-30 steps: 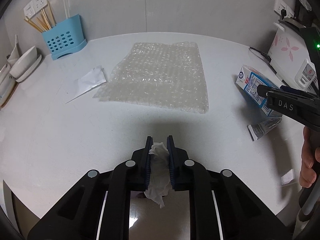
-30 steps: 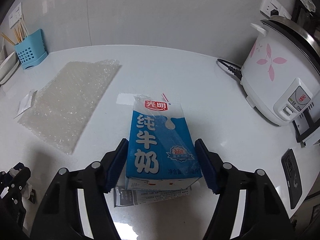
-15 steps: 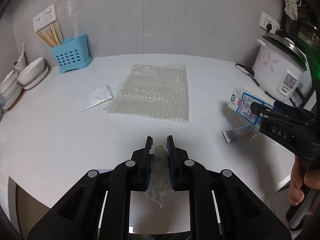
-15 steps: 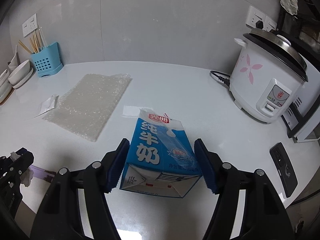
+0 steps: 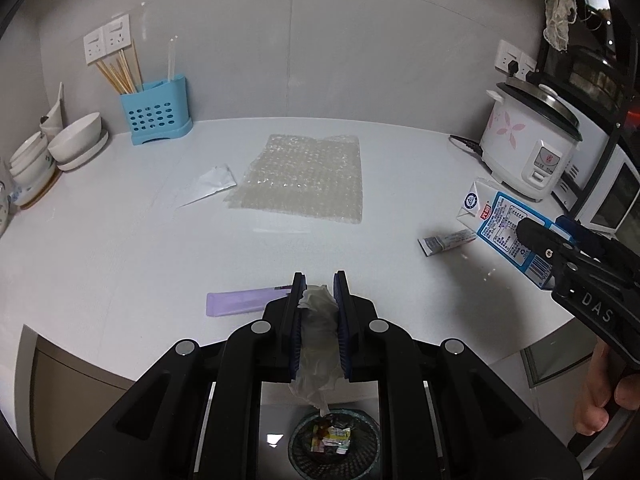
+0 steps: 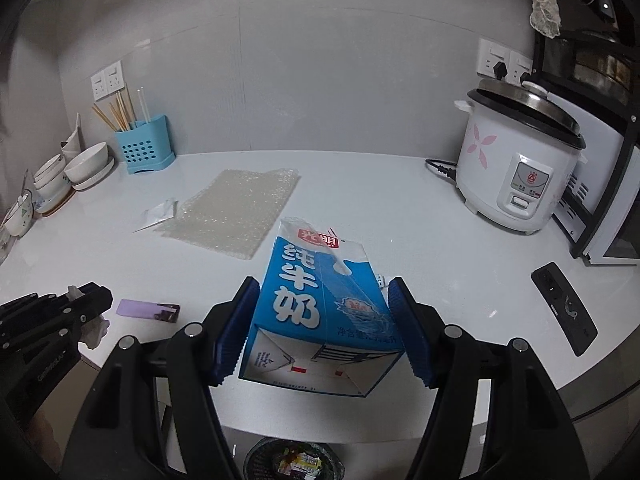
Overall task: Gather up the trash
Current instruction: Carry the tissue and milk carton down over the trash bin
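So both hands are loaded right now. The left gripper (image 5: 319, 300) is clamped on a crumpled tissue (image 5: 318, 332), with a tail of it dangling down over the trash bin (image 5: 334, 446) on the floor below the counter (image 5: 120, 260) edge. The right gripper (image 6: 324, 320) is squeezing a blue milk carton (image 6: 316, 308) by its sides, held up off the counter, and the bin shows under it too.

What I'd worry about: the carton is soft and its top looks torn open, so a hard squeeze could crush it or dribble out whatever's left, and a light grip might let it slide out before it's over the bin. The tissue could snag on the ribbed pads and not fall when released, or drift past the rim.

Still out on the counter: a bubble wrap sheet (image 5: 304, 176), a white paper scrap (image 5: 210, 184), a purple wrapper (image 5: 240, 302) and a small silvery tube (image 5: 446, 240).

Readable stuff: the carton says 纯牛奶 in big white characters with a red 光明 badge up top. The right gripper's body reads "DAS". The rice cooker (image 6: 516, 160) label is too small to make out.
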`<state>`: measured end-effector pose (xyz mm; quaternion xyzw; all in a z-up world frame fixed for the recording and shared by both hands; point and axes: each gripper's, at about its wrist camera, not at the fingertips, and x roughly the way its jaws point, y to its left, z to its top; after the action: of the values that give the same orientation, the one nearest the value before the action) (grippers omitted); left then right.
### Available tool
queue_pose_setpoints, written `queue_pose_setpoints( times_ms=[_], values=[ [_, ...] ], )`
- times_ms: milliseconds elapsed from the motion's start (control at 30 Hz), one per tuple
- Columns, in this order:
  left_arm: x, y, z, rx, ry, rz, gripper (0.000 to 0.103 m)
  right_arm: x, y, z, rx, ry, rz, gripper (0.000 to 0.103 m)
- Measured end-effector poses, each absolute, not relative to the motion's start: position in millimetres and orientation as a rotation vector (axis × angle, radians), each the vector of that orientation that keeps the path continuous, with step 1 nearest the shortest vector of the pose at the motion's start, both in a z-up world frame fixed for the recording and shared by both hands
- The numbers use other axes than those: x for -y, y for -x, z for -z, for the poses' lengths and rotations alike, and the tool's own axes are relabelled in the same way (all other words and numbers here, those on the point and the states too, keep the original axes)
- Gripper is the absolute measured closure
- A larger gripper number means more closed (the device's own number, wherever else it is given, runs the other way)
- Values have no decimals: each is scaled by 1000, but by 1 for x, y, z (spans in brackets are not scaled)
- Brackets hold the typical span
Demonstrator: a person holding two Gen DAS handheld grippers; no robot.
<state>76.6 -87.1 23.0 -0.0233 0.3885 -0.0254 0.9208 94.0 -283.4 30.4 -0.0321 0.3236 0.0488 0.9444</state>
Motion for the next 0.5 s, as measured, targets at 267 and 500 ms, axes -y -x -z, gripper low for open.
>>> queue_pose_setpoints(
  times_ms=[267,500],
  values=[
    [89,-52,-5,-798,37,53,89,262,-49,-10,-620,185,-90,71],
    [89,-57,18,-846,54,58,89,283,-83,33,-759,116,-74,70]
  ],
)
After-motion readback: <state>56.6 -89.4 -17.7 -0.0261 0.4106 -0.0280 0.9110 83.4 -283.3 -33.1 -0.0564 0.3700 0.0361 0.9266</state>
